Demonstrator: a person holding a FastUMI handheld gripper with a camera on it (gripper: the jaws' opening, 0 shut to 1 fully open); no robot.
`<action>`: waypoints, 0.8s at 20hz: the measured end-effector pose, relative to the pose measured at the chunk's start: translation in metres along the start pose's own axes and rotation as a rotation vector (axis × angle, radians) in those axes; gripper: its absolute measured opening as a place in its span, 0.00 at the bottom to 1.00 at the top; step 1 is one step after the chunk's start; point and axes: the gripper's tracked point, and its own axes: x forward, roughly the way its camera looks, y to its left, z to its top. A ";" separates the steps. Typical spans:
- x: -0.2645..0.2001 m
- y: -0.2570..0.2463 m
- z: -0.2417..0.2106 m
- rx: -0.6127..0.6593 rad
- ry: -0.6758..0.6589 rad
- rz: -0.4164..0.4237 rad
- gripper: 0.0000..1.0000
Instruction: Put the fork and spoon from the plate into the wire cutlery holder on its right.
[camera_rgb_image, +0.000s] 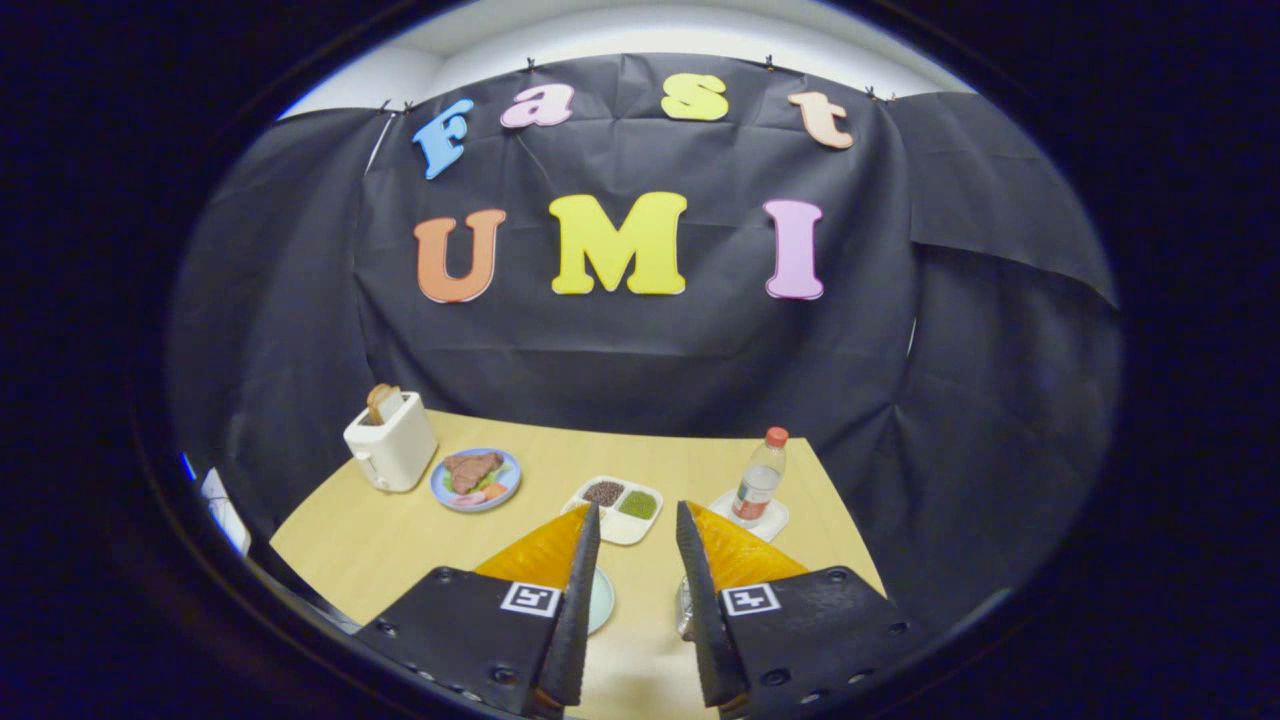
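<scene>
Claw (637, 520): fingers spread, nothing between them, held above the near part of the worktop (380, 540).
Plate (601, 598): a pale rim peeks out just beside the left finger, mostly hidden under it. Fork and spoon cannot be made out from here.
Holder (685, 608): a glint of metal just beside the right finger, right of the plate; largely hidden, so I take it for the wire holder without being sure.
Beyond plate: a divided tray (621, 508) with dark and green fillings; past it to the left, a blue dish (476, 478) of food, then a toaster (391, 443) with bread in its slot. A bottle (759, 482) stands on a coaster, right of the tray.
Step in hand: approach, nothing gripped yet, by my reading.
Doing it well: tip the claw down until the plate sits between the fingers, find a handle, straddle it crosswise and close near its middle so it hangs level.
Risk: closing blind could catch the plate rim.
</scene>
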 end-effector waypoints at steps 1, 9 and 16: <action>-0.004 0.006 0.010 0.011 -0.023 -0.012 0.46; -0.041 0.064 0.066 0.019 -0.168 -0.023 0.71; -0.051 0.102 0.081 -0.005 -0.187 -0.013 0.96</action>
